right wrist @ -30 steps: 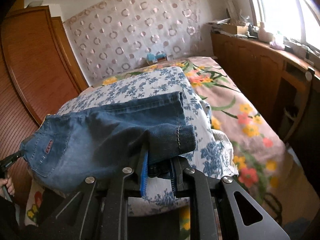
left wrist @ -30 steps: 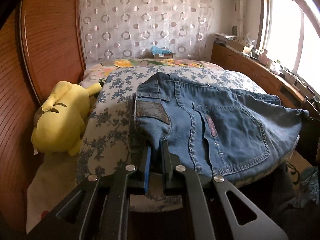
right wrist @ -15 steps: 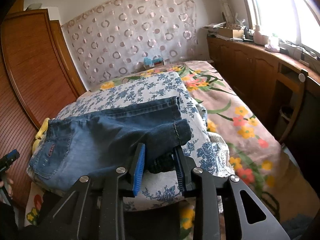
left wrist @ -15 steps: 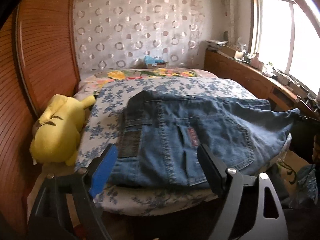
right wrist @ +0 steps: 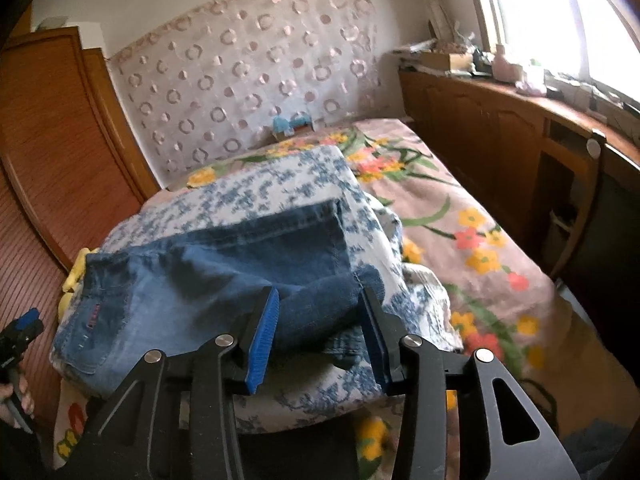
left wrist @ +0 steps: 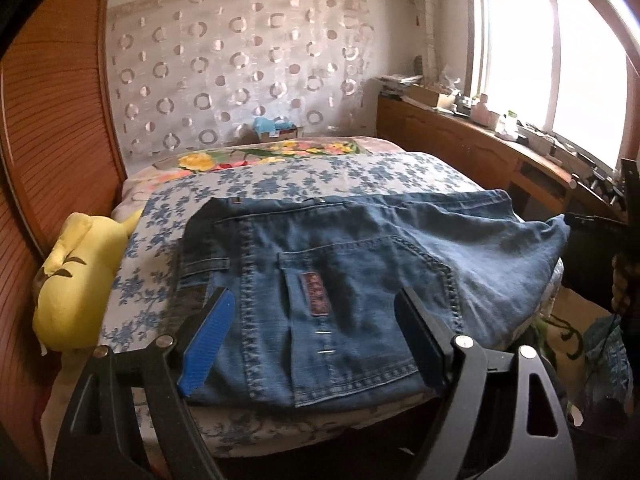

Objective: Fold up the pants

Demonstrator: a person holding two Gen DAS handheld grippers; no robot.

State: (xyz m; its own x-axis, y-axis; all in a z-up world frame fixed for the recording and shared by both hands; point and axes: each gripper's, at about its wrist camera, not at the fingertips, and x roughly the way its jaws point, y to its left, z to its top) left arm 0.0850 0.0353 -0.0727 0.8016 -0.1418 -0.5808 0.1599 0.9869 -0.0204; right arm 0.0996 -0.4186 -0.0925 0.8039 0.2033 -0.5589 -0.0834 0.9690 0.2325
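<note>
On the floral quilt (left wrist: 304, 184) lie folded jeans (left wrist: 360, 280); left gripper (left wrist: 316, 332) spread wide, right gripper (right wrist: 320, 324) opening, gripping nothing.

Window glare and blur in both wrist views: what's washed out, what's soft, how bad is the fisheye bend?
Left wrist: window blown out white, wood wall bowed by the fisheye, jeans fairly sharp. Right wrist: window equally washed out, blue floral quilt and jeans smeared soft, corners vignetted black.
</note>
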